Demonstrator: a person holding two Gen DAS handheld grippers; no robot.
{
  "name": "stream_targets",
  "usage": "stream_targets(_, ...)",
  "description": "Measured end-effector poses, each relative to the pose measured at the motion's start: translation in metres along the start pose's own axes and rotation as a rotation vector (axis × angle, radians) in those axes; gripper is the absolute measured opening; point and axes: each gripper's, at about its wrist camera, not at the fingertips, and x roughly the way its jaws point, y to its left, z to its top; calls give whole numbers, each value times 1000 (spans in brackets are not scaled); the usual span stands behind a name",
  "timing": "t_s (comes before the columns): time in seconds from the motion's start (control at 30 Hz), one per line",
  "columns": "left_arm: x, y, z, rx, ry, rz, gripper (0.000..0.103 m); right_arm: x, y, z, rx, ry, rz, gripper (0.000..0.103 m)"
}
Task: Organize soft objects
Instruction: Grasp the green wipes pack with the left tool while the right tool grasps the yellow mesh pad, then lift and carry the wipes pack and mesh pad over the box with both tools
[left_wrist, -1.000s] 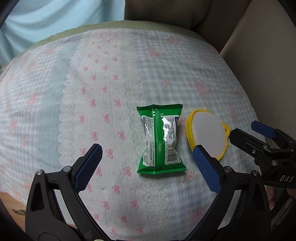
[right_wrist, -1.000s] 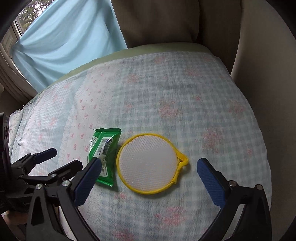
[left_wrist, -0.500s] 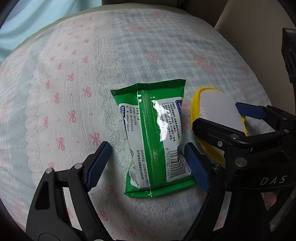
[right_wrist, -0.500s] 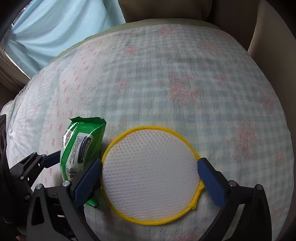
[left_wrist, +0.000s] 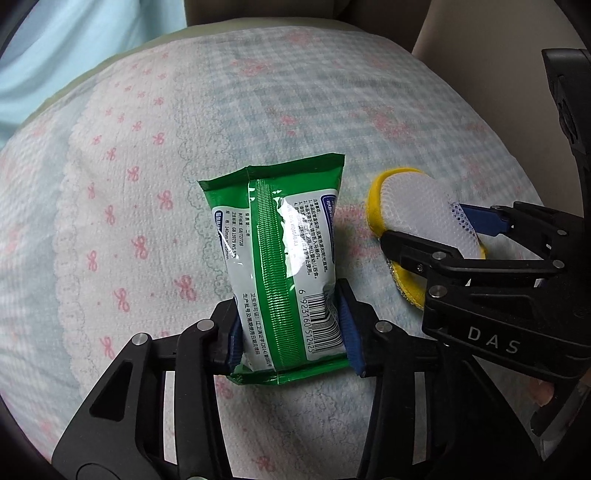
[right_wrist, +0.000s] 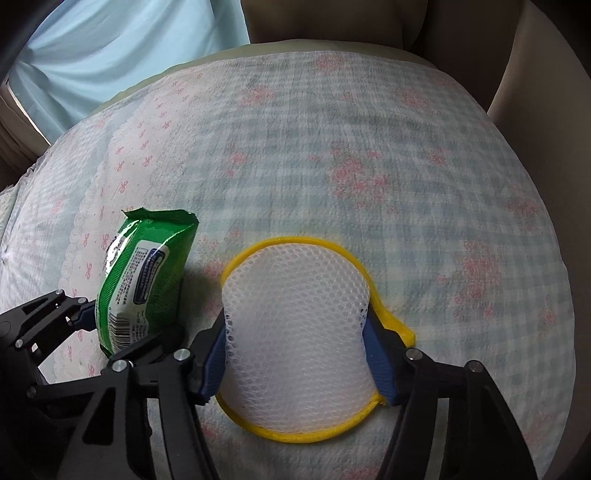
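A: Both have closed since before? The left hand-held gripper (left_wrist: 291, 328) now pinches the green wipes pack (left_wrist: 284, 266), centre of frame.

B: Yes. The right hand-held gripper (right_wrist: 295, 354) squeezes the yellow-rimmed mesh pad (right_wrist: 295, 314), lower centre, on the bed cover (right_wrist: 406, 147).

Left gripper (left_wrist: 291, 328) clamps green wipes pack (left_wrist: 280, 266). Beside pack, right gripper (left_wrist: 447, 236) pinches yellow-rimmed mesh pad (left_wrist: 413, 210), over quilted bedspread (left_wrist: 147, 155).
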Motion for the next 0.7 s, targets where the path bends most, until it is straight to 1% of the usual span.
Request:
stream_targets(0.03, -1, 1, 0, -5, -3, -2, 39, -2, 0, 0, 1, -4, 2, 51)
stream_targets(0.07, -3, 2, 1, -9, -6, -3, 39, -4, -1, -1, 4, -9, 5, 49)
stream_targets(0.13, -8, 2, 1, -13, -16, 0, 39, -10, -3, -1, 13, -21, 11, 39)
stream_targets(0.23, -12, 4, 0, -18, -20, 3, 38, -14, -4, -1, 14, -29, 18, 30)
stream_targets(0.33, -18, 5, 0, -32, -29, -1, 38, -20, -3, 0, 10, -44, 20, 24)
stream_targets(0.57, -44, 5, 1, -40, -66, -1, 38, -41, -2, -1, 27, -84, 37, 20)
stream_targets(0.7, -73, 0, 5, -48, -90, -2, 38, -68, 1, 3, 33, -118, 41, 19)
